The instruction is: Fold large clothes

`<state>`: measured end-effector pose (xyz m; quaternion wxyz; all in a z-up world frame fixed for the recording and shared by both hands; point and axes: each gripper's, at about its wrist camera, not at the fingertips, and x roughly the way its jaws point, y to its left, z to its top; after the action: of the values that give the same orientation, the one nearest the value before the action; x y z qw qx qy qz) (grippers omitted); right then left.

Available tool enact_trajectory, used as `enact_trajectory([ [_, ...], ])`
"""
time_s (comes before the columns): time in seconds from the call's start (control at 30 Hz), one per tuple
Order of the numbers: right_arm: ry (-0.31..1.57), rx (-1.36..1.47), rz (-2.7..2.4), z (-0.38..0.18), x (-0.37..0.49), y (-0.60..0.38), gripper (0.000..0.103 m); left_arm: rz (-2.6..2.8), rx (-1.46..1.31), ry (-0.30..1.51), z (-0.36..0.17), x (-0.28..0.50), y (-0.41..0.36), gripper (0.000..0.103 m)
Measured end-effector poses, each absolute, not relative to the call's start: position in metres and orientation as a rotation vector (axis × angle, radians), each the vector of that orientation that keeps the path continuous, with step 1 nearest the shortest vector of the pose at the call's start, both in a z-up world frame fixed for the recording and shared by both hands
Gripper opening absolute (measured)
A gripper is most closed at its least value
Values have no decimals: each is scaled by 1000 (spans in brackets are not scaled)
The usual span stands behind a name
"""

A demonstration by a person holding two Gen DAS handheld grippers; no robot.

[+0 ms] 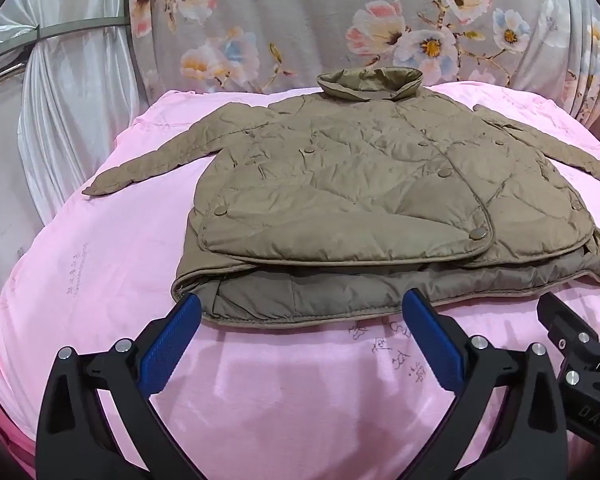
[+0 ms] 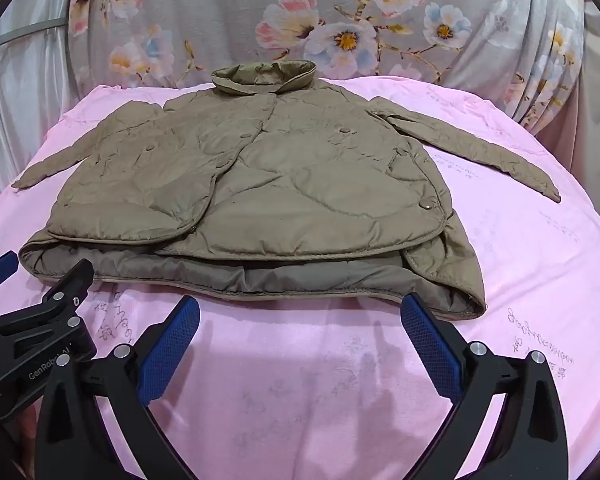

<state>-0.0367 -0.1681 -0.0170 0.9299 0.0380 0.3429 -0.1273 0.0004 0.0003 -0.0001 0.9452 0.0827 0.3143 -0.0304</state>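
Observation:
An olive quilted jacket (image 1: pixel 360 184) lies front-up on a pink sheet (image 1: pixel 280 380), collar at the far end, both sleeves spread out to the sides, hem nearest me with the lining showing. My left gripper (image 1: pixel 302 312) stands open just short of the hem's left half, nothing between its blue pads. In the right wrist view the same jacket (image 2: pixel 268 184) lies ahead, and my right gripper (image 2: pixel 300 316) is open just before the hem's right half, empty. Each gripper shows at the edge of the other's view.
The pink sheet (image 2: pixel 320 392) covers a rounded bed-like surface that drops away at left and right. Behind it hangs a grey floral fabric (image 1: pixel 340 20). White curtains (image 1: pixel 68 120) hang at the far left.

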Motion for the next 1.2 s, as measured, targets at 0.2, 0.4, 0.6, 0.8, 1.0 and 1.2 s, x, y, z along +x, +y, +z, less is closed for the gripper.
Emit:
enact_trajectory([
  [0.2,700,79,-259,-17,-40,-168,98,-62,169,636,0,2,1,98],
  [0.4,684,85,-258,-15,-40,-168,98,-66,165,613,4,-2,4,98],
  [0.6,655,89,-254,-11,-44,-168,98,-76,142,564,6,-10,6,98],
  [0.8,657,91,-251,-12,-45,-169,98,-71,132,562,6,-11,7,98],
  [1.0,657,91,-251,-12,-46,-169,98,-72,131,563,7,-10,8,98],
  [1.2,658,91,-251,-12,-46,-169,98,-71,131,563,6,-10,8,98],
])
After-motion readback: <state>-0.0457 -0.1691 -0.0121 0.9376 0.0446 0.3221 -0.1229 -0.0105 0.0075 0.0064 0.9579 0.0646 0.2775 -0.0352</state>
